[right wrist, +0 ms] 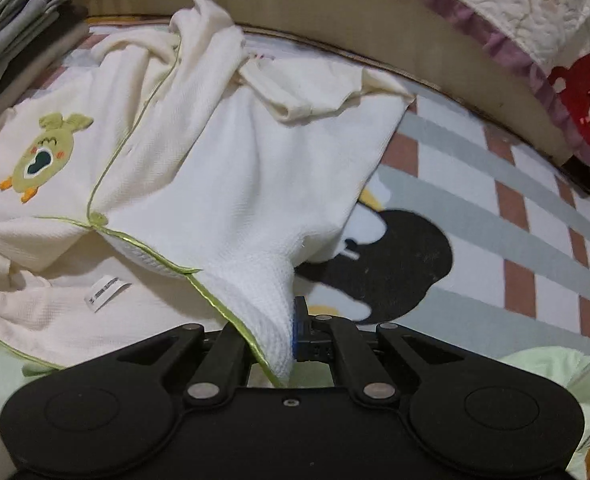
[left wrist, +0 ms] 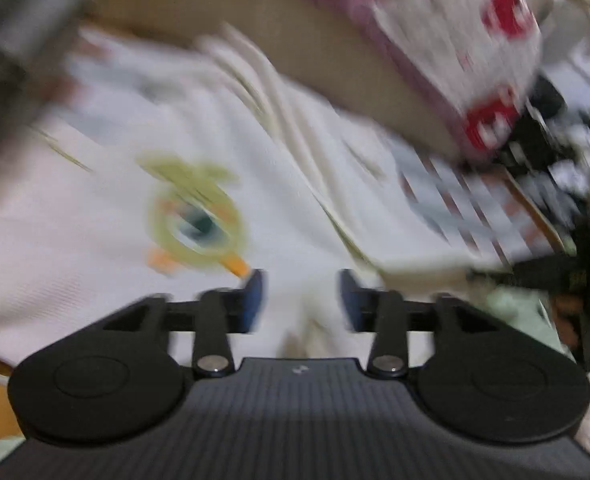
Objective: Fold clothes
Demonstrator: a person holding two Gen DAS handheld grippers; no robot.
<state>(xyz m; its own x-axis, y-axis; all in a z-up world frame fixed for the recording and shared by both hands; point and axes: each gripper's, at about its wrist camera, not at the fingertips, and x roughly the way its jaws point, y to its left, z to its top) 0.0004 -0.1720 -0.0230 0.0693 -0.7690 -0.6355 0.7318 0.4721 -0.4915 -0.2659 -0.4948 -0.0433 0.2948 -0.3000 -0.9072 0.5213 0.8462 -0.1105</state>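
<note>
A cream waffle-knit garment [right wrist: 223,168] with green piping and a green cartoon patch [right wrist: 43,156] lies spread on a patterned mat. My right gripper [right wrist: 287,328] is shut on the garment's lower hem, which rises in a peak into the jaws. In the blurred left wrist view the same garment [left wrist: 95,216] fills the frame, with its patch [left wrist: 199,220] just ahead. My left gripper [left wrist: 301,300] stands open above the cloth, with a fold of fabric showing between its blue pads [left wrist: 253,300].
A plaid mat with a black cartoon figure [right wrist: 395,264] lies under the garment. A stack of folded grey clothes [right wrist: 19,28] sits at the far left. A tan curved edge [right wrist: 335,8] and a quilted blanket with red bears [right wrist: 587,108] border the back.
</note>
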